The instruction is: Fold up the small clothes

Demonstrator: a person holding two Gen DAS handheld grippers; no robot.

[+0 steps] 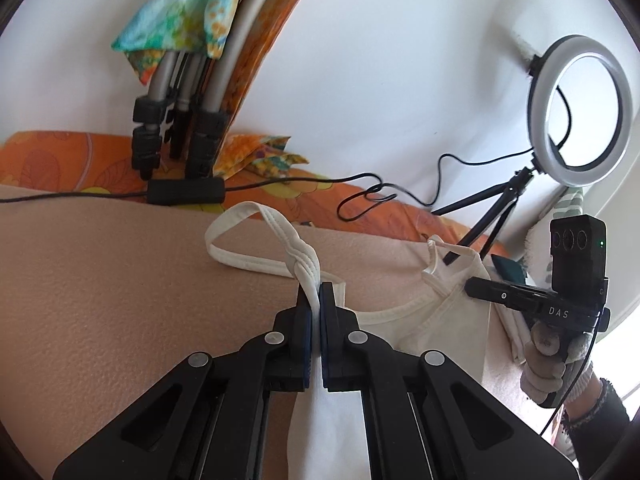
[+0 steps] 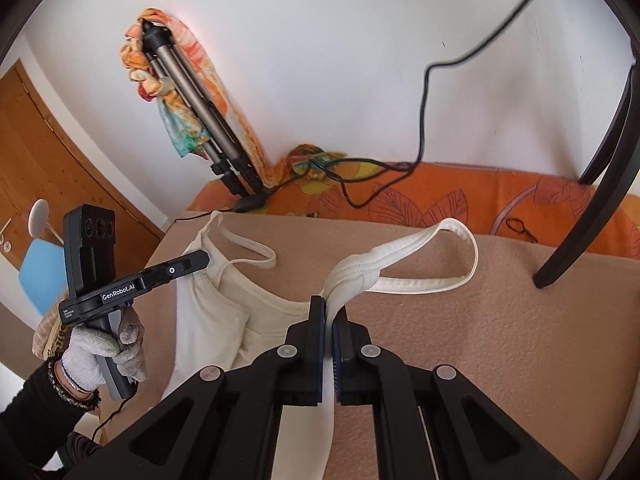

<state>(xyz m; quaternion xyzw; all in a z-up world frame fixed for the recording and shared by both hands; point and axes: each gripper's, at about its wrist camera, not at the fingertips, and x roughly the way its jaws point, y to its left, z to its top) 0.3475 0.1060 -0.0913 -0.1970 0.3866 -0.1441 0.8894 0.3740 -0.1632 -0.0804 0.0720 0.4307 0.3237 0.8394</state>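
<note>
We're watching a cream tank top [image 1: 444,320] lying on the beige blanket [image 1: 100,300], straps pointing far. We're pinching one knotted strap [image 1: 304,264] in the left gripper [image 1: 319,300] and clamping the other strap [image 2: 356,276] in the right gripper [image 2: 331,312]. A ring light [image 1: 580,108] is standing far right.

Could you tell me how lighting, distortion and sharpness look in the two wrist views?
Left wrist view: soft daylight, blown out at the right edge; the unlit white ring light is bent by fisheye; the left tool, pinching the white ribbed cotton top, looks sharp. Right wrist view: even light, faint shadows; the orange patterned cloth curves; the right tool is crisp.
</note>
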